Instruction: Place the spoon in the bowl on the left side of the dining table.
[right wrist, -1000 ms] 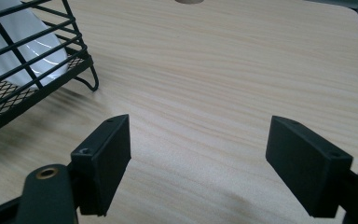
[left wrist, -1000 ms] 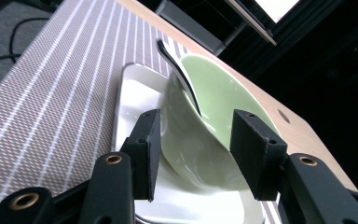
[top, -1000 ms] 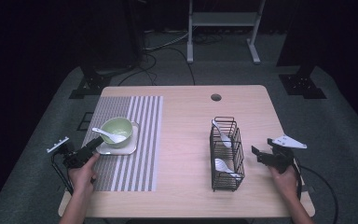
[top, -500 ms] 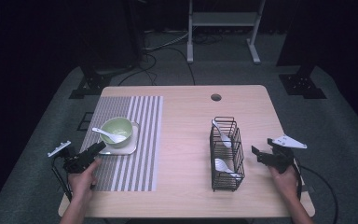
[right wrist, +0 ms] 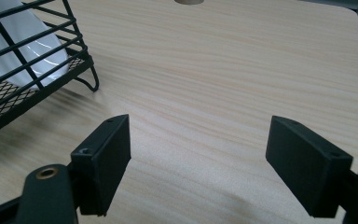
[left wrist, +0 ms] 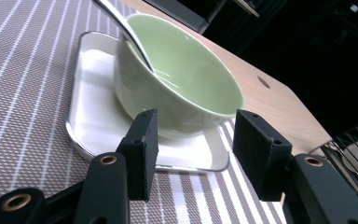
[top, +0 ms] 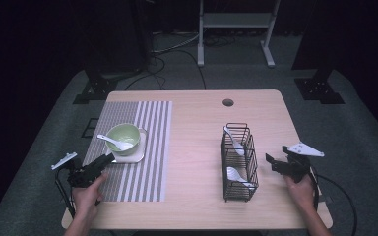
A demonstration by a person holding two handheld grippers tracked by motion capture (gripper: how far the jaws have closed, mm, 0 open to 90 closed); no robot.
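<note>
Bowl: green bowl [top: 124, 137] stands upright on the white tray [top: 139, 151], at the near-left of the table on the striped mat [top: 147, 147]; in the left gripper view it sits just beyond the jaw tips.
Bowl contents: one white spoon [top: 116, 143], its head inside the bowl, its handle leaning over the rim toward the left edge of the mat; no food or liquid can be made out.
Left gripper [top: 103, 162]: jaws apart, holding nothing, aimed at the near side of the bowl and tray.
Step in hand: judged an approach to the bowl. Keep the jaws level with the tray edge or bowl wall, centre before closing, and avoid nudging the spoon handle.
Rack: black wire rack [top: 239, 161] at centre-right holds two white spoons [top: 236, 175], one behind the other.
Right gripper [top: 273, 162]: jaws wide apart, empty, low over bare table [right wrist: 242, 79] just right of the rack.
</note>
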